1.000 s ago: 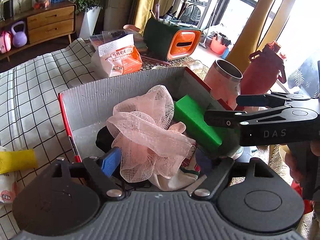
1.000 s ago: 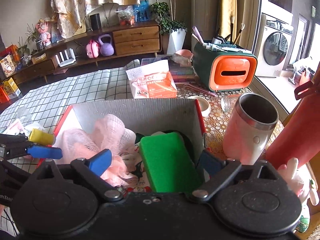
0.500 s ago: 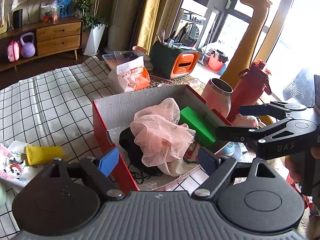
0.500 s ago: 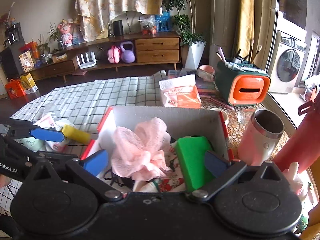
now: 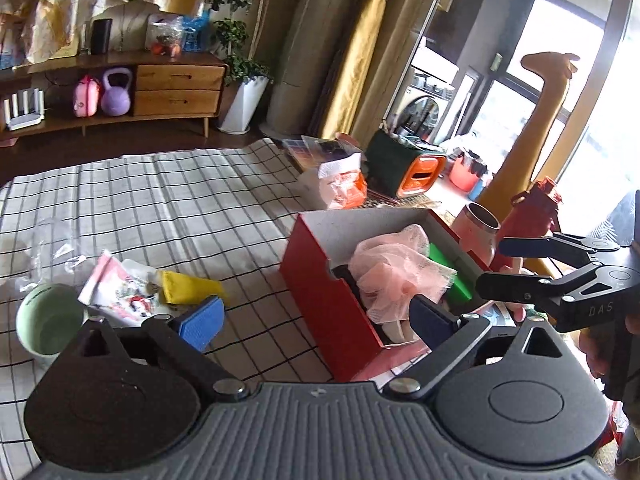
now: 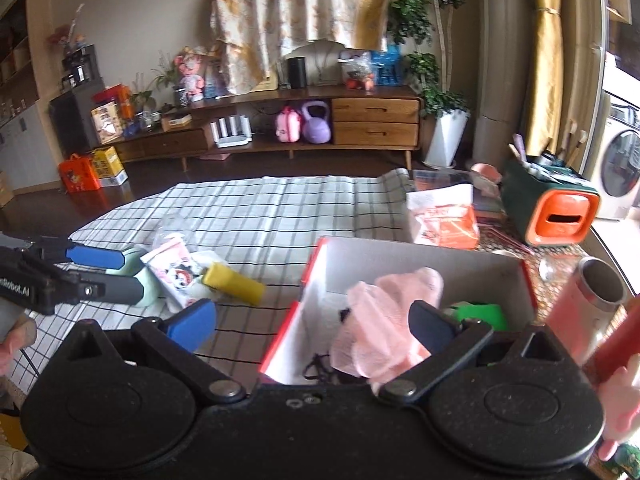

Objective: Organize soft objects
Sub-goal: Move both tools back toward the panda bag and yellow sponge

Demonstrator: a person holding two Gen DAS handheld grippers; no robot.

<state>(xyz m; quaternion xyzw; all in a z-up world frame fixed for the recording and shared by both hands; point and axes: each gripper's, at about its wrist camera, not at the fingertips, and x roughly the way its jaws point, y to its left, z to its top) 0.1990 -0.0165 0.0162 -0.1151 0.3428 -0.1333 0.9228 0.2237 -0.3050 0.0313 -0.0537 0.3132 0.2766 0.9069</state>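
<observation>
While the left gripper (image 5: 316, 316) is opening its jaws with nothing between them, the right gripper (image 6: 314, 320) holds its jaws released and empty at the bottom of the frame. Behind them, right of centre, the red box (image 6: 308, 280) contains the pink mesh puff (image 6: 384, 320) and green sponge (image 6: 480, 314). Farther left, the yellow pouch (image 6: 234, 278) lies on the checked surface (image 6: 280, 208).

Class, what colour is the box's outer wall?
Red box, seen best in the left wrist view.
</observation>
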